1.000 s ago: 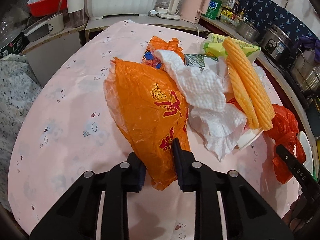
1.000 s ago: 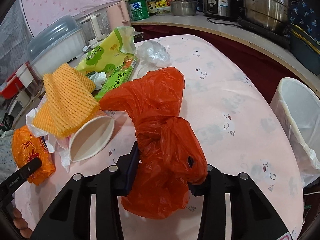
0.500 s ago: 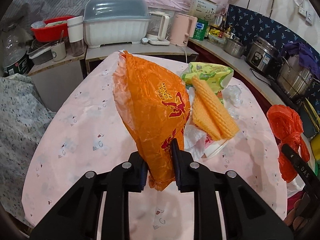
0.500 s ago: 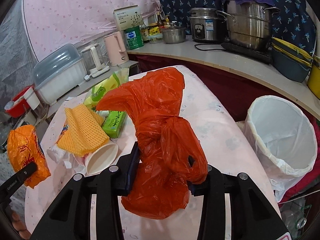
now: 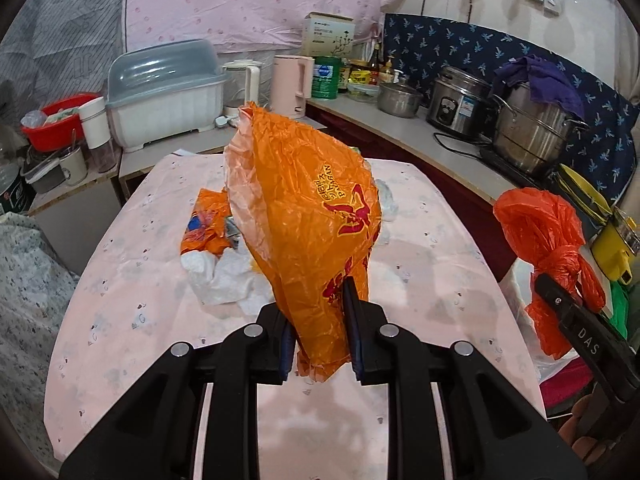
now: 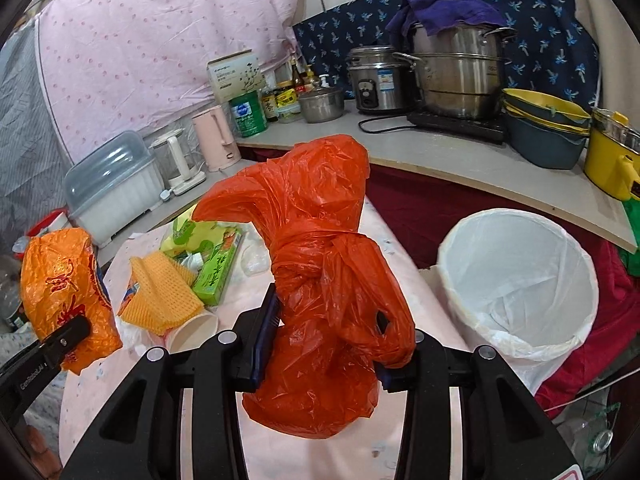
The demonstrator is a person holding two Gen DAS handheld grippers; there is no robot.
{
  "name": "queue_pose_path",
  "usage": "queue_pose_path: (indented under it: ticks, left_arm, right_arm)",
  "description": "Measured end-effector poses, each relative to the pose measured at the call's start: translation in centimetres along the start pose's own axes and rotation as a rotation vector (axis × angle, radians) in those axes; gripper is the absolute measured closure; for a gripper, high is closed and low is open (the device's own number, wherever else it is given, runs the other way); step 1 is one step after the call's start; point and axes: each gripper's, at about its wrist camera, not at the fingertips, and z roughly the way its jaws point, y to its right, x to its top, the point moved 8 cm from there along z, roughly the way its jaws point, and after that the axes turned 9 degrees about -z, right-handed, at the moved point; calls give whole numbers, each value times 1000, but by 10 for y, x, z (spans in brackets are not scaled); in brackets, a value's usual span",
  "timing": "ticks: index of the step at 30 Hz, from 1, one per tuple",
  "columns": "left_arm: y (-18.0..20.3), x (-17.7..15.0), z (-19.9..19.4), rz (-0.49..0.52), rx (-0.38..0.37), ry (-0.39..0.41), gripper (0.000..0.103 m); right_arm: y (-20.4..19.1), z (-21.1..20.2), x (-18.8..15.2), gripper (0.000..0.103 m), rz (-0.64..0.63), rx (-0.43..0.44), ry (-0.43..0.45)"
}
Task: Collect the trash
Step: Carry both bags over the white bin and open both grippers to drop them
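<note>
The left hand-held gripper [image 5: 320,320] pinches the lower end of an orange printed plastic bag [image 5: 308,216], which stands up clear of the pink-covered counter [image 5: 120,300] with its pads pressed against the film on both sides. The right hand-held gripper [image 6: 324,344] is clamped on a knotted red plastic bag [image 6: 320,264], also lifted off the surface; the bag bulges between and below the pads. Seen from the left wrist, the red bag hangs at the right edge, beyond the counter's edge. A bin lined with a white bag [image 6: 520,280] stands open just beside the counter on the right, below the red bag's level and apart from it. Remaining on the counter, grouped near its middle: a yellow foam net sleeve [image 6: 164,292] lying over a tipped paper cup [image 6: 192,330], a green carton [image 6: 216,276], a yellow-green packet [image 6: 196,232], crumpled white tissue [image 5: 224,276] and a second orange wrapper [image 5: 208,224]. Behind, a further worktop carries a pink kettle [image 5: 290,84], a covered dish rack [image 5: 164,88] and steel pots [image 6: 456,68].
</note>
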Motion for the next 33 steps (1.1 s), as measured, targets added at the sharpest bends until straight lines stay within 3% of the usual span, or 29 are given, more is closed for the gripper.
queue_pose_path:
  ticks: [18,33]
  left_arm:
    - [148,-38,-4,211,-126,-31,82]
    - [263,-84,35,364,-211,-117,82]
  right_arm:
    - [122,-40,-11,64,141,-122,50]
    - [216,-27,-38,64,234,-216,9]
